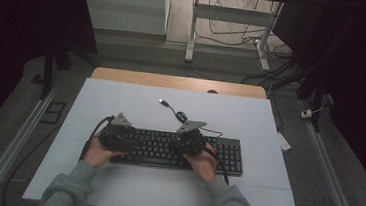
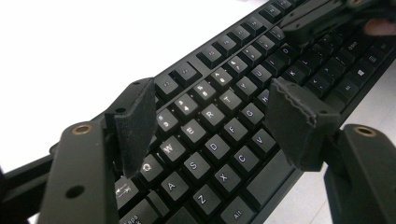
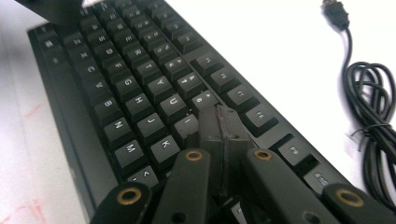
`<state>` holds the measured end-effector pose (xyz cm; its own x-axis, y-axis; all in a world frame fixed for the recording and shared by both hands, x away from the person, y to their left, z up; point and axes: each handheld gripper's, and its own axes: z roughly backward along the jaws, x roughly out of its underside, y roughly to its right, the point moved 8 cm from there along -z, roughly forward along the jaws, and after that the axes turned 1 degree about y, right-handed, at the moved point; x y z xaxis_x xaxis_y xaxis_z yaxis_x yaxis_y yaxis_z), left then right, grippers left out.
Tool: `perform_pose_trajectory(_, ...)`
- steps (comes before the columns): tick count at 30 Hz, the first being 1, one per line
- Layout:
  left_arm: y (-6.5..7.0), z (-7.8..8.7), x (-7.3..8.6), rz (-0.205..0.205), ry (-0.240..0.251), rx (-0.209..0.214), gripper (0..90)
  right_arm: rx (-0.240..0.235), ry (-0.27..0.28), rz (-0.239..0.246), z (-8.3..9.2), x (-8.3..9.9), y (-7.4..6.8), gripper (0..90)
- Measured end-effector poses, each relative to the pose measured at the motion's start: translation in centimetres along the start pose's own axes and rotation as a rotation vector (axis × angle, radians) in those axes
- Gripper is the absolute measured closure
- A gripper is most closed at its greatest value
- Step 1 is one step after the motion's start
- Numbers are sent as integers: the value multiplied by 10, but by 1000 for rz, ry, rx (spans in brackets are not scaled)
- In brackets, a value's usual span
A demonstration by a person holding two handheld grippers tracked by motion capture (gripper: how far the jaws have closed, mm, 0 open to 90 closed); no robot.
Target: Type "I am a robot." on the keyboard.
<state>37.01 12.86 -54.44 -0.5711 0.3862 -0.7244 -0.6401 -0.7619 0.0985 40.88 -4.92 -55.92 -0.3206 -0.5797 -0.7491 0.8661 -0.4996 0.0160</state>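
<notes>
A black keyboard (image 1: 177,150) lies flat near the front middle of a pale counter (image 1: 121,102), its long side running left to right. A person in grey sleeves holds a gripper in each hand, both over the keys. The left gripper (image 2: 210,116) hovers above the keyboard's left end; its jaws stand wide apart, released, with the letter keys around E, R, D and F visible between them and nothing held. The right gripper (image 3: 219,123) sits over the middle of the keyboard; its jaws are clenched together, pads meeting, their tips down at the keys near I and O. The keyboard's black cable (image 3: 373,107) lies in a loose coil on the counter behind it, ending in a USB plug (image 3: 336,11).
</notes>
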Motion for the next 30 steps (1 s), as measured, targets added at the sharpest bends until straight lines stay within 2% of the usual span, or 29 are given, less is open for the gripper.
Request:
perform_pose_trajectory(5,-1,1,0,3,6,-1,338,8,27,-18,13,2,3,900)
perform_pose_trajectory(13,-2,1,0,7,6,-5,338,35,26,-54,41,24,15,898)
perform_pose_trajectory(16,-2,1,0,7,6,-4,338,43,37,-67,51,32,18,832)
perform_pose_trajectory(23,-4,1,0,11,10,-5,338,80,72,-65,75,46,24,585)
perform_pose_trajectory(26,-4,2,0,14,14,-6,338,88,91,-67,84,51,25,534)
perform_pose_trajectory(30,-6,3,0,18,15,-9,338,96,100,-67,93,59,25,511)
